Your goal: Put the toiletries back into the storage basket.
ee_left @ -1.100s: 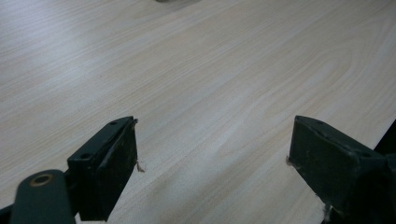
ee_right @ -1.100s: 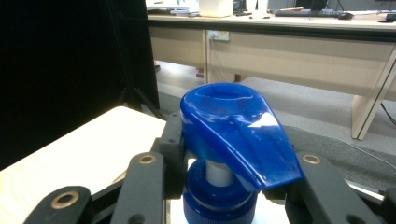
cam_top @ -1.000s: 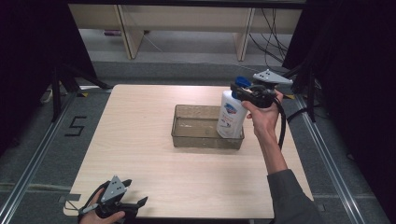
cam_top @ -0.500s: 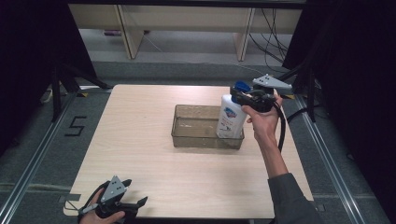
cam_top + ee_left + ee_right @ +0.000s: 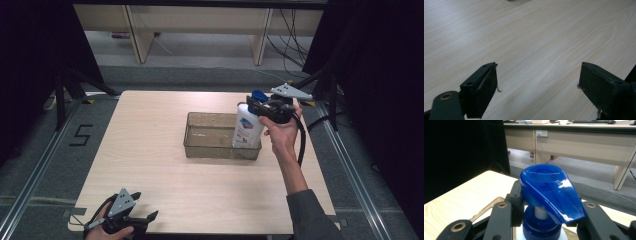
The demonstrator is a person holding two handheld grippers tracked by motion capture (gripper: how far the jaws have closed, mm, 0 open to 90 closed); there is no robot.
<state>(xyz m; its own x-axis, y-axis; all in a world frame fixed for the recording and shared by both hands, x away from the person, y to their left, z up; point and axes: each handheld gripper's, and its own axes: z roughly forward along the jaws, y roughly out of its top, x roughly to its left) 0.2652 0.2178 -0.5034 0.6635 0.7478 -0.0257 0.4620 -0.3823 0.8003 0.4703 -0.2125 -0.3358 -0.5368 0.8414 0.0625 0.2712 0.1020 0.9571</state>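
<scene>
The white pump bottle (image 5: 247,131) with its blue pump head (image 5: 550,188) stands upright at the right end of the clear plastic bin (image 5: 210,147), its lower part inside the bin's walls. From the high view I cannot quite tell whether its base already rests on the bin floor or hangs just above it. The right gripper (image 5: 261,107) is clamped on the bottle's neck, just under the pump head: in the right gripper view the two black jaws press in from either side around the blue collar, with the spout jutting out over them toward the camera. Gripping there makes sense, since the neck is the narrowest firm part and the wide head above acts as a stop, so the bottle cannot slide down out of the hold. It also keeps the bottle hanging straight, which suits lowering it between the bin's walls. The person's right hand (image 5: 285,132) reaches in from the table's right side, so the bottle sits at the near-right end of the bin, the part easiest to reach.

The left gripper (image 5: 145,220) lies idle at the front left edge of the wooden table (image 5: 150,130), well apart from the bin; its jaws stand wide apart over bare wood with nothing between them, likely parked out of the way.
</scene>
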